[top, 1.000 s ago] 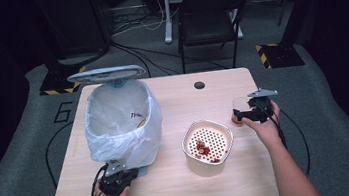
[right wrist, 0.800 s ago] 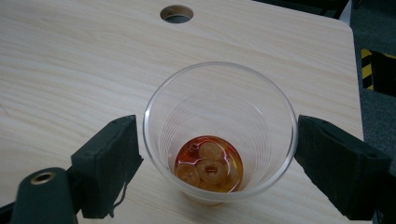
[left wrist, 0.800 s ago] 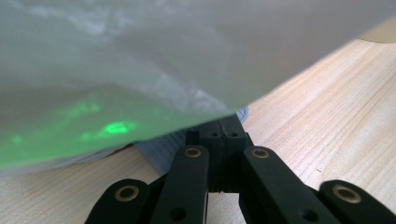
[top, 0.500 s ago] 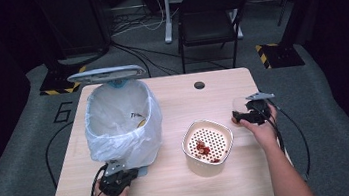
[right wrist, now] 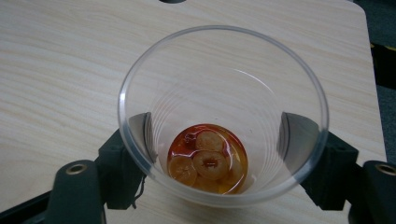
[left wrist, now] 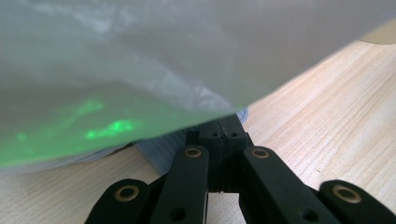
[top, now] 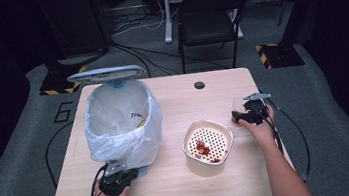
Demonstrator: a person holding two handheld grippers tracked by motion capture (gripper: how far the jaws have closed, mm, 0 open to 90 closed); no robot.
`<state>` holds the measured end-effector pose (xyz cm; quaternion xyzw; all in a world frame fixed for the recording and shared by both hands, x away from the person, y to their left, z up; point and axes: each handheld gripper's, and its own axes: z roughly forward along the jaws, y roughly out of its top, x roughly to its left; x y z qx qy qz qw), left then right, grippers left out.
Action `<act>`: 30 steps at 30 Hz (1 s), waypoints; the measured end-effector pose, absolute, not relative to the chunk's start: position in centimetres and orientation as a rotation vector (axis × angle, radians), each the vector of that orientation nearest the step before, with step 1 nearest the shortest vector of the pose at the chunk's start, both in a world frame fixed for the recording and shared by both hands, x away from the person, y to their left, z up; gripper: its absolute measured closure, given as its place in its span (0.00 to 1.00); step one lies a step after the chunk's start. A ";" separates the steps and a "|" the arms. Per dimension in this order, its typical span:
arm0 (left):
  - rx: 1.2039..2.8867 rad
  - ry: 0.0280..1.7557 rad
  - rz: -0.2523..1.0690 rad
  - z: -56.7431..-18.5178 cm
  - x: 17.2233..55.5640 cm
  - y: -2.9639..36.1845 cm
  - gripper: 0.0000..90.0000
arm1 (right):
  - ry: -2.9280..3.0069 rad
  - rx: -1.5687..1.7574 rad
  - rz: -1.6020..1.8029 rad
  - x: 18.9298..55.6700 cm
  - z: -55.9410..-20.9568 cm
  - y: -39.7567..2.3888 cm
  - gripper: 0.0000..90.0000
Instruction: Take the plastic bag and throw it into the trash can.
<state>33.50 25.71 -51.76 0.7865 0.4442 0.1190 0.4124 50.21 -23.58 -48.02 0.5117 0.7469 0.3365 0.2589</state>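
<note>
From the high view I see a pale wood-grain table with a round grommet hole near its far edge. My left gripper sits at the near left, its tip against the foot of the bin, a tall bin lined with a crinkled translucent white bag, its grey lid raised behind it. Near the middle stands a cream strainer bowl, rounded-square, its insert dotted with holes and carrying a few reddish pieces. Just beside it to the right, my right gripper holds a clear cup, faint against the wood. In the left gripper view the black jaws are pressed flat together, nothing visible between the pads, and they point at a ribbed grey base under the soft, cloudy bag, which shows a green glow. In the right gripper view the cup is thin, glossy, ridged plastic, round-rimmed and tapering, seated between the two black pads, which touch its wall on either side; the jaws have just been closing on it. At its bottom lie amber liquid and ring-shaped fruit slices.
</note>
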 end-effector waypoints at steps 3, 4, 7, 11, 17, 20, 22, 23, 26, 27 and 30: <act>1.980 1.117 0.300 -51.8 33.5 25.7 1.00 | 2.020 1.389 0.918 50.2 -48.0 -23.4 0.34; 1.981 1.117 0.301 -51.8 33.5 25.7 1.00 | 2.021 1.388 0.920 50.2 -48.0 -23.5 0.35; 1.980 1.117 0.301 -51.8 33.5 25.7 1.00 | 2.018 1.394 0.921 50.2 -47.9 -23.5 0.38; 1.979 1.117 0.300 -51.8 33.5 25.7 1.00 | 2.032 1.387 0.921 49.9 -47.8 -23.6 0.41; 1.979 1.117 0.300 -51.8 33.5 25.7 1.00 | 2.052 1.339 0.944 49.4 -47.3 -23.6 0.44; 1.979 1.117 0.300 -51.8 33.5 25.7 1.00 | 2.059 1.287 0.992 48.9 -46.5 -23.3 0.44; 1.981 1.118 0.301 -51.7 33.5 25.7 1.00 | 2.066 1.254 1.024 48.5 -46.0 -23.1 0.45; 1.982 1.117 0.301 -51.7 33.5 25.7 1.00 | 2.066 1.238 1.045 48.3 -45.9 -22.9 0.45; 1.982 1.117 0.302 -51.7 33.5 25.7 1.00 | 2.079 1.191 1.077 47.9 -45.3 -22.4 0.45; 1.982 1.117 0.302 -51.7 33.5 25.7 1.00 | 2.079 1.191 1.077 47.9 -45.3 -22.4 0.45; 1.981 1.117 0.303 -51.7 33.5 25.7 1.00 | 2.103 1.156 1.090 47.8 -45.1 -21.9 0.45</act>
